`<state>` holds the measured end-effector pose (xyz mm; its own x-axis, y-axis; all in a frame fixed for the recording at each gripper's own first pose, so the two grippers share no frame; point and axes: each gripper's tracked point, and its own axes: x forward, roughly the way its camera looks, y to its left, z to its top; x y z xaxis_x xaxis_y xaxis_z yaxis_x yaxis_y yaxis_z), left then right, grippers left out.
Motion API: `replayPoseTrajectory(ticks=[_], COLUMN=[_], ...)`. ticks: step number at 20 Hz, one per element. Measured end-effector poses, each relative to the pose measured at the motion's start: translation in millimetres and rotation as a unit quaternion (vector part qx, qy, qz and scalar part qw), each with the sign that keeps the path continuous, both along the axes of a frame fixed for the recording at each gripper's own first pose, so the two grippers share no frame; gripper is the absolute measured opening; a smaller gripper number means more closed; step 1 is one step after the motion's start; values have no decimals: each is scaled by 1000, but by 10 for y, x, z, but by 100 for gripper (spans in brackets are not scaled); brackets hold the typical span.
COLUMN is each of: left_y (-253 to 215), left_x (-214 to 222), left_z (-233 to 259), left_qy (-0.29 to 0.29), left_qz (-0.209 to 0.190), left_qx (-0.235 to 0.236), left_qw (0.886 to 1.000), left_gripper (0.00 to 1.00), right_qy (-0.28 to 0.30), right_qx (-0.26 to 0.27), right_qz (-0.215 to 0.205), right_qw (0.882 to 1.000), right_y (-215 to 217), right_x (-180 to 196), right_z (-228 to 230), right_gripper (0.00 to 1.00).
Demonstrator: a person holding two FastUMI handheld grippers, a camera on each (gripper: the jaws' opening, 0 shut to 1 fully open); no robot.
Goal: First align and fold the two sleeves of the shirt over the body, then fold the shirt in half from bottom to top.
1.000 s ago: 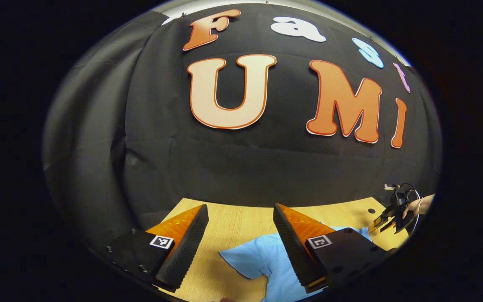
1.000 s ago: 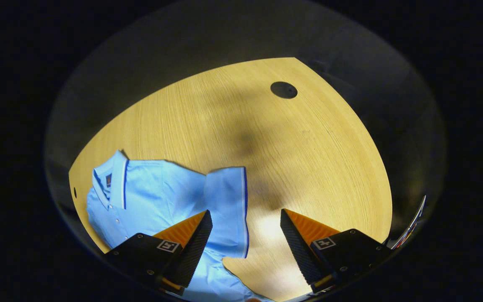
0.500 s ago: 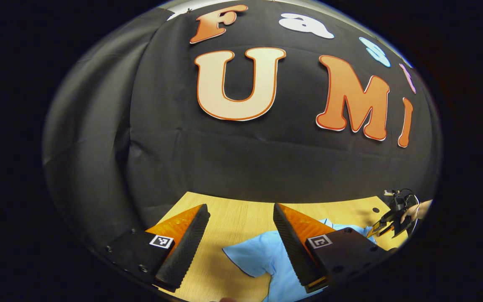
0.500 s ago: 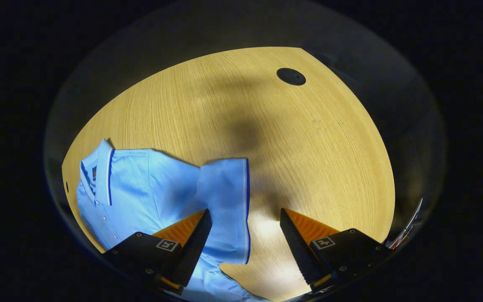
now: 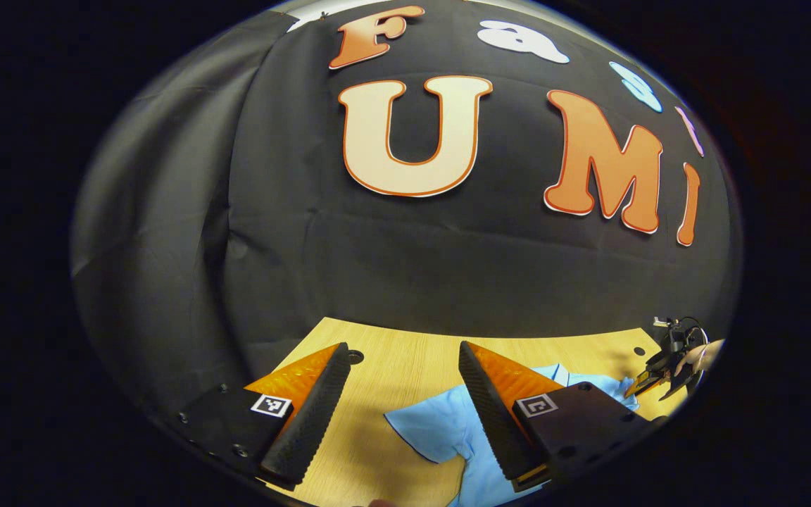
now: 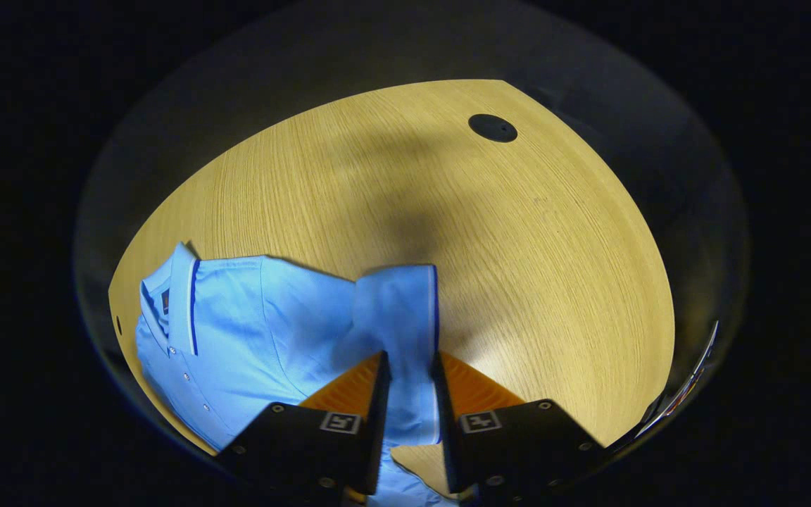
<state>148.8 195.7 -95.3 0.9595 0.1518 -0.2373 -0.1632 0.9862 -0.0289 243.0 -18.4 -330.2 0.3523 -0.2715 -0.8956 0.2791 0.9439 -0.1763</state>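
Note:
A light blue polo shirt [image 6: 258,331] lies flat on the wooden table [image 6: 462,211], its collar [image 6: 181,292] to the left in the right gripper view. One short sleeve [image 6: 395,303], edged with a dark blue line, sticks out toward the bare wood. My right gripper [image 6: 410,355] has its jaws drawn in on that sleeve, with the fabric filling the narrow gap. My left gripper [image 5: 403,348] is open above the table, and the other sleeve [image 5: 434,426] lies just beside its right finger. The right gripper [image 5: 662,370] also shows far off in the left gripper view.
Round holes sit in the tabletop [image 6: 493,127] [image 5: 355,356]. The black cloth wall [image 5: 412,267] rises right behind the table's far edge. A hand [image 5: 701,352] holds the distant gripper. Bare wood lies to the right of the shirt in the right gripper view.
My right gripper's jaws have closed from wide open onto the sleeve. My left gripper stayed open and drifted slightly, so the sleeve sits further right in its view.

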Motion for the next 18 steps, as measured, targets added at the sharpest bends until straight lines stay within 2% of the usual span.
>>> replayPoseTrajectory(ticks=[1,2,4,10,15,18], left_y=[17,35,96,309,395,434], left_x=[-7,-11,-45,-204,-299,-342], left_z=[-7,-6,-35,-9,-34,-37], left_qy=[0,0,2,-2,-2,2], left_qz=[2,5,9,15,15,15], left_qx=[1,1,1,15,13,10], left_qw=[1000,1000,1000,1000,1000,1000], left_gripper=[100,100,100,100,100,100], right_qy=[-5,-9,-2,-65,-98,-108], right_qx=[2,4,9,-23,3,2], right_qz=[-3,-2,9,80,126,177], right_qw=[1000,1000,1000,994,987,978], right_y=[-13,-15,39,351,969,1392], right_x=[-5,0,-58,25,-72,-136], right_z=[19,22,26,494,754,788], right_gripper=[28,11,4,1,2,2])
